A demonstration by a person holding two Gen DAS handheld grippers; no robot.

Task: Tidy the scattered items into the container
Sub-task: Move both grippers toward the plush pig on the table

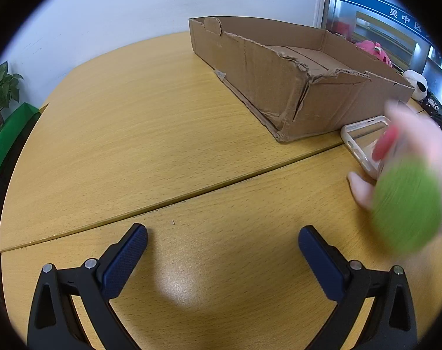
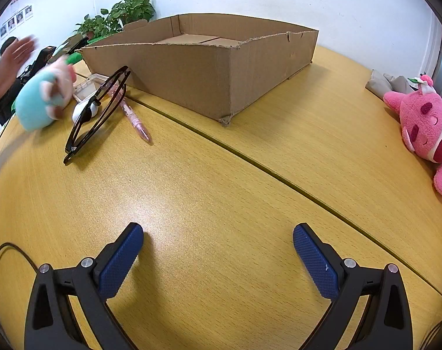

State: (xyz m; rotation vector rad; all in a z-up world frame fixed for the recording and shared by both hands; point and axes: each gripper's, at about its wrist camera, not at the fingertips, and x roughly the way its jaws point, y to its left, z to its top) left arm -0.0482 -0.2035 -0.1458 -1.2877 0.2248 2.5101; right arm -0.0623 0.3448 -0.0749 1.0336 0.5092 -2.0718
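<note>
A shallow cardboard box (image 1: 282,87) stands on the wooden table; in the right wrist view it (image 2: 203,70) is ahead and looks empty. Black glasses (image 2: 95,116), a pink pen (image 2: 135,119), a small white object (image 2: 83,110), a clear phone case (image 2: 89,86) and a blurred teal and pink plush (image 2: 45,99) lie left of the box. In the left wrist view the phone case (image 1: 364,137) lies by the box corner, with a blurred green plush (image 1: 407,207) and a bare hand (image 1: 364,192) at the right. My left gripper (image 1: 222,243) and right gripper (image 2: 218,242) are open and empty over bare table.
A pink plush (image 2: 425,128) lies at the table's right edge by a grey cloth (image 2: 387,84). A panda plush (image 1: 416,84) sits beyond the box. Potted plants (image 2: 118,17) stand behind. A person's hand (image 2: 10,64) is raised at far left.
</note>
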